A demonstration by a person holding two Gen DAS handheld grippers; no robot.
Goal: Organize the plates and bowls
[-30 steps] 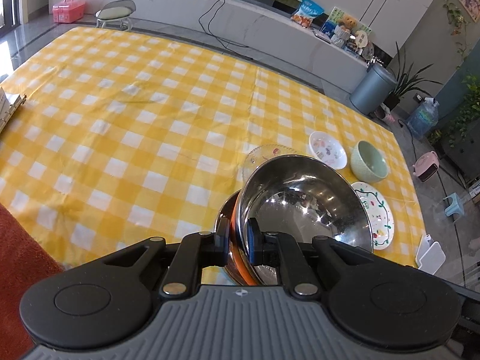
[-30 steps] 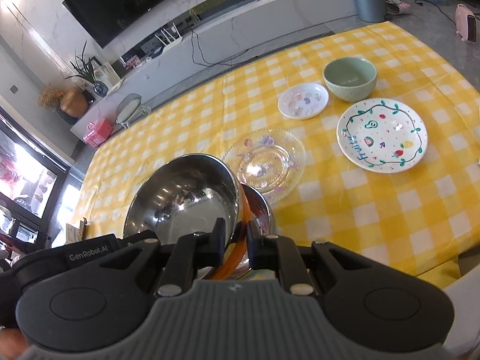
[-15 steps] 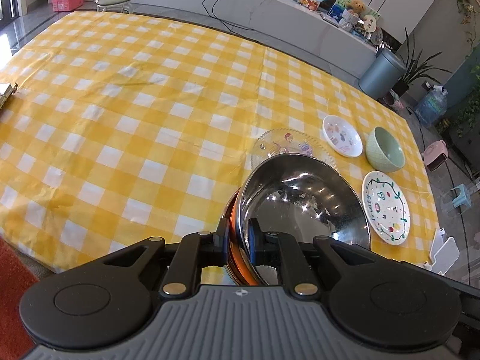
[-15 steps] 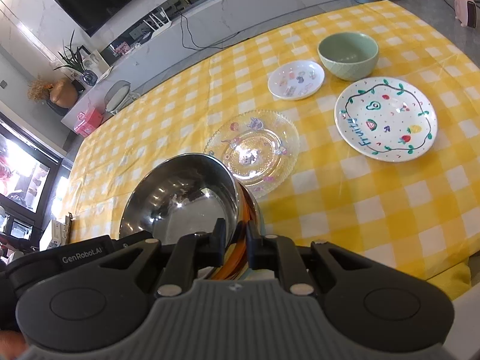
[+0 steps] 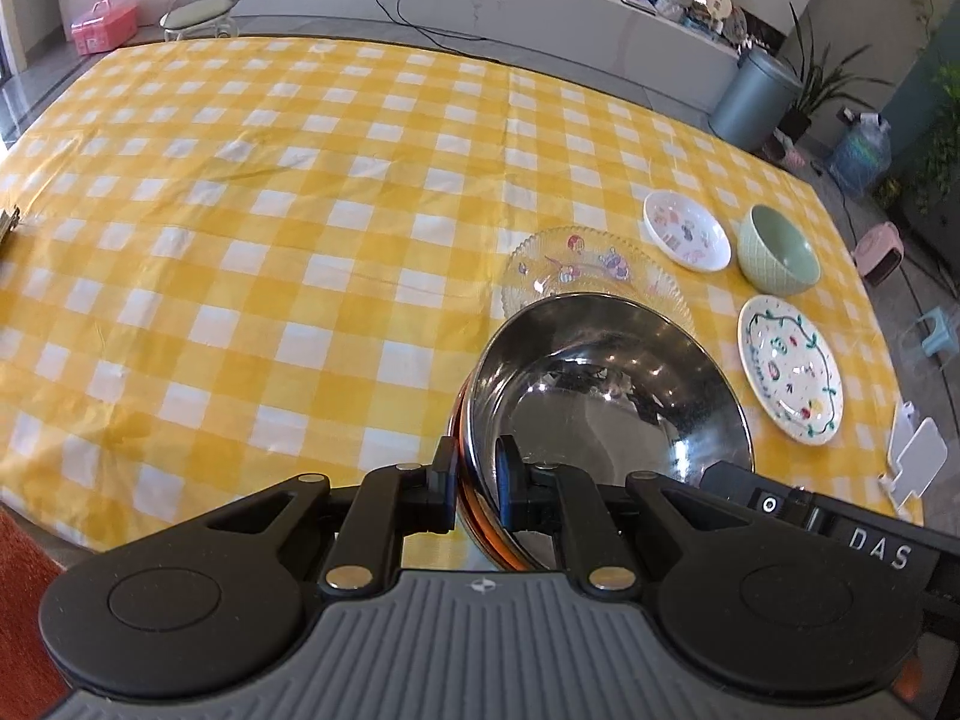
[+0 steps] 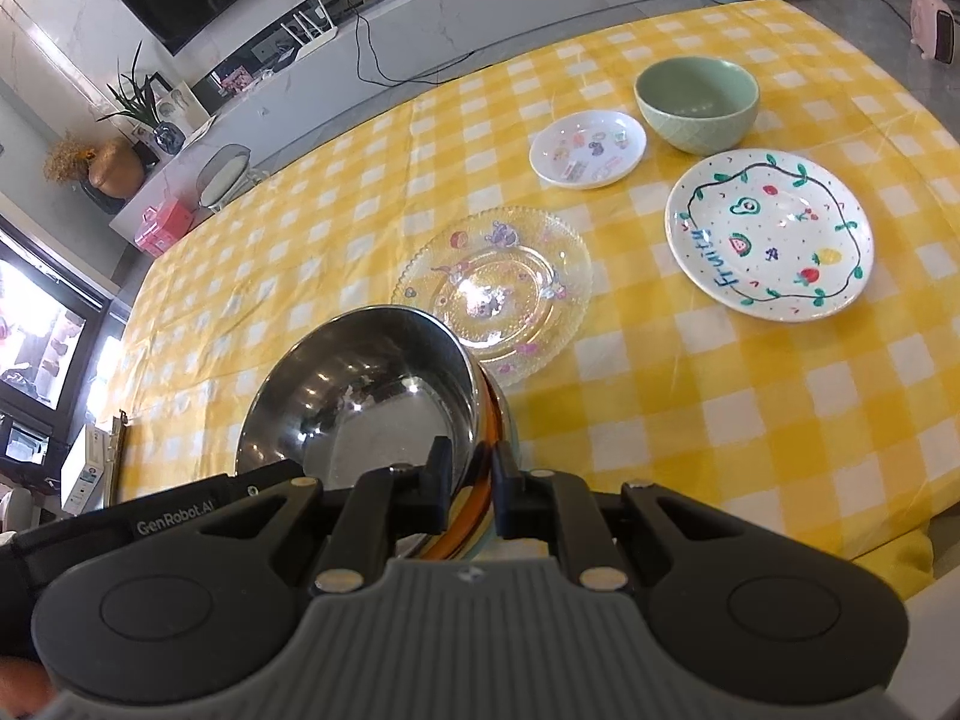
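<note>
Two claws, left claw (image 5: 475, 491) and right claw (image 6: 469, 492), pinch opposite rims of nested round shiny steel bowls (image 5: 606, 396), seemingly orange-banded.

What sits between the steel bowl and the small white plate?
The clear glass plate lies between the steel bowl and the small white plate; the bowl's far rim overlaps its near edge. Clearest in the right wrist view.

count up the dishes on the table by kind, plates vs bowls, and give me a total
plates: 3 – clear glass plate, small white plate, fruit-painted plate
bowls: 2 seen – green bowl, steel bowl held at its rim by both grippers, left gripper and right gripper; what lies stacked under the steel bowl is unclear
total: 5
</note>
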